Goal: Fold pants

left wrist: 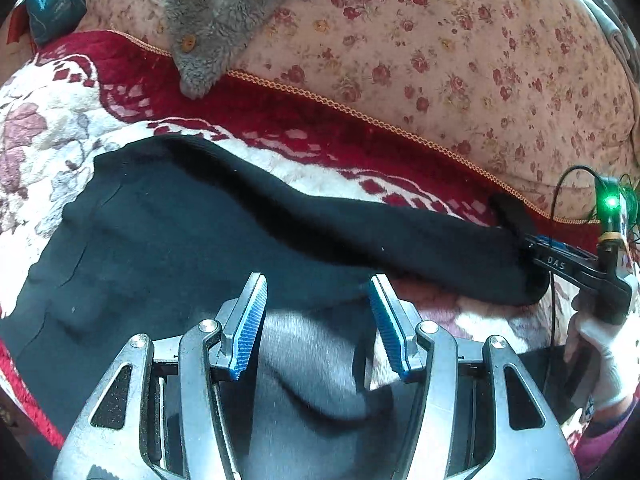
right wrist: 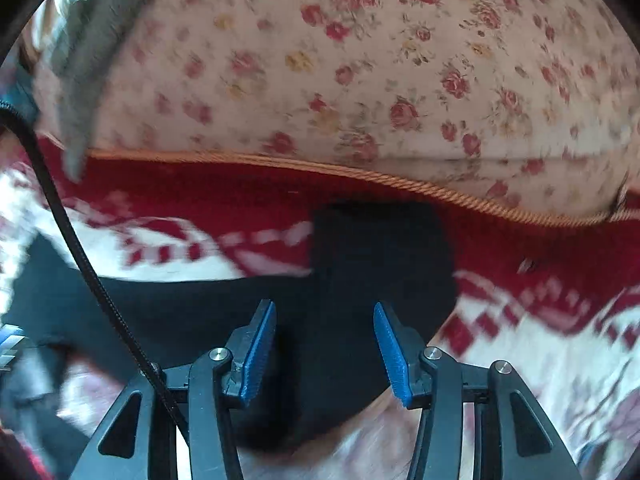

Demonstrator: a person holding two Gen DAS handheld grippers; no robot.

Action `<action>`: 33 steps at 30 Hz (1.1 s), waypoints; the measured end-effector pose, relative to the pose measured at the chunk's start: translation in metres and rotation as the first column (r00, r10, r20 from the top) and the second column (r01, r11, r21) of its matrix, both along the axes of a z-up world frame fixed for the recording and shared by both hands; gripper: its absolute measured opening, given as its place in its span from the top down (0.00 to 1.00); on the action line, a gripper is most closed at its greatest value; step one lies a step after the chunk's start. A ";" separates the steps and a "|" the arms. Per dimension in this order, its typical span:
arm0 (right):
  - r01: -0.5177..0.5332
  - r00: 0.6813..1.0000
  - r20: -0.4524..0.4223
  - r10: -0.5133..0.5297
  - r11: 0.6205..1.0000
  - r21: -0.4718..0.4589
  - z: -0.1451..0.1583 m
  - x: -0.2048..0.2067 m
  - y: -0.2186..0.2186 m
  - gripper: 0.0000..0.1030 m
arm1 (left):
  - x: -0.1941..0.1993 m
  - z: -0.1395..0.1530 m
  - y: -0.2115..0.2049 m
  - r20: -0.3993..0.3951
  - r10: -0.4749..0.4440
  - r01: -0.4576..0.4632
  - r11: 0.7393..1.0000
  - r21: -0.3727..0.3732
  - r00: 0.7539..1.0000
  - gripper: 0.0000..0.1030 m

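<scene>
Black pants lie spread on a red and white blanket, one leg stretching to the right. My left gripper hovers open over the near edge of the pants, where a fold shows grey lining below its blue pads; the pads do not press on it. In the left wrist view my right gripper sits at the leg's cuff, held by a white-gloved hand. The blurred right wrist view shows the right gripper open above the black leg end, its pads apart from the cloth.
A floral quilt bulges behind the blanket's braided edge. A grey fleece garment with buttons lies on the quilt at the back left. A blue packet is at the far left corner. A black cable crosses the right wrist view.
</scene>
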State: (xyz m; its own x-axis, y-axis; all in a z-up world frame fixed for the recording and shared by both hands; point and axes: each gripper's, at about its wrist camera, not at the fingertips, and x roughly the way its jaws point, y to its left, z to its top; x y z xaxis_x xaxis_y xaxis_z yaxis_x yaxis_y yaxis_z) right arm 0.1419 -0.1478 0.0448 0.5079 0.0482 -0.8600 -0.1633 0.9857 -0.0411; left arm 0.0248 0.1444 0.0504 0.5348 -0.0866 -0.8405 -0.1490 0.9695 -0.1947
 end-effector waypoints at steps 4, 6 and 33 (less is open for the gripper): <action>-0.007 0.999 0.054 0.007 1.000 -0.010 0.002 0.002 -0.021 0.55 | 0.014 -0.012 0.004 -0.045 -0.001 -0.001 0.999 -0.044 0.999 0.48; 0.021 0.997 0.072 -0.021 1.000 -0.002 0.005 -0.001 -0.035 0.55 | 0.019 -0.016 0.006 -0.058 0.008 -0.013 0.997 -0.073 0.998 0.48; -0.046 0.998 0.049 0.040 0.989 0.141 -0.008 0.010 -0.050 0.73 | 0.071 -0.032 0.003 -0.087 0.099 -0.112 0.981 -0.157 0.991 0.44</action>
